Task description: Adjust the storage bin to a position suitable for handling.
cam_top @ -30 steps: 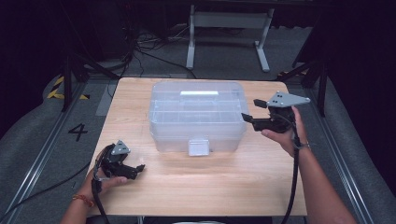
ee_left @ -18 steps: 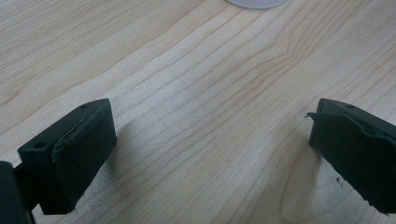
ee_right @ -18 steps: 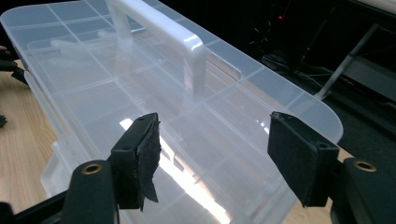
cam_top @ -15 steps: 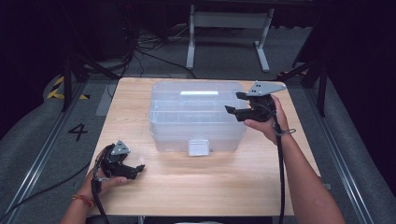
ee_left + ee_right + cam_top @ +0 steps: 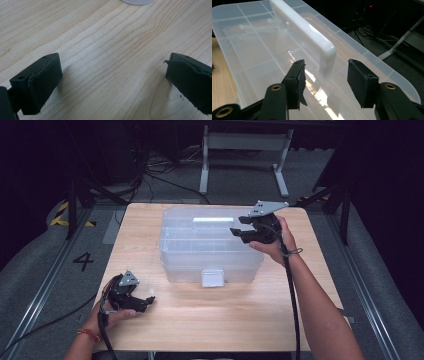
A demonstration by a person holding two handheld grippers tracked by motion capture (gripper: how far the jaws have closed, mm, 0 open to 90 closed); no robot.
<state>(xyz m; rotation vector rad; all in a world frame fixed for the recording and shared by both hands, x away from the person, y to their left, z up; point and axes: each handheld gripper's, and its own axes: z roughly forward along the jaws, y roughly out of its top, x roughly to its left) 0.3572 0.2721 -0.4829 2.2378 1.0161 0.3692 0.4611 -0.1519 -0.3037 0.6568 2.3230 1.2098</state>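
Observation:
A clear plastic storage box (image 5: 200, 252) stands on the wooden table (image 5: 225, 320), with a white handle (image 5: 304, 27) along its lid and a white latch (image 5: 212, 277) at its front. My right gripper (image 5: 236, 231) hovers over the right part of the lid. In the right gripper view its jaws (image 5: 325, 75) straddle the near end of the handle; they have just been closing, and a gap remains on each side. My left gripper (image 5: 148, 301) rests on the table at the front left, jaws (image 5: 112, 75) wide open over bare wood.
The table stands on dark carpet with a metal rail (image 5: 40, 285) along each side. A white frame (image 5: 245, 150) and cables lie on the floor beyond the far edge. Bare wood stretches in front of the box.
My right gripper has moved left from beside the box's right end to over its lid, and its jaws have narrowed around the handle's end. The left gripper has kept still.

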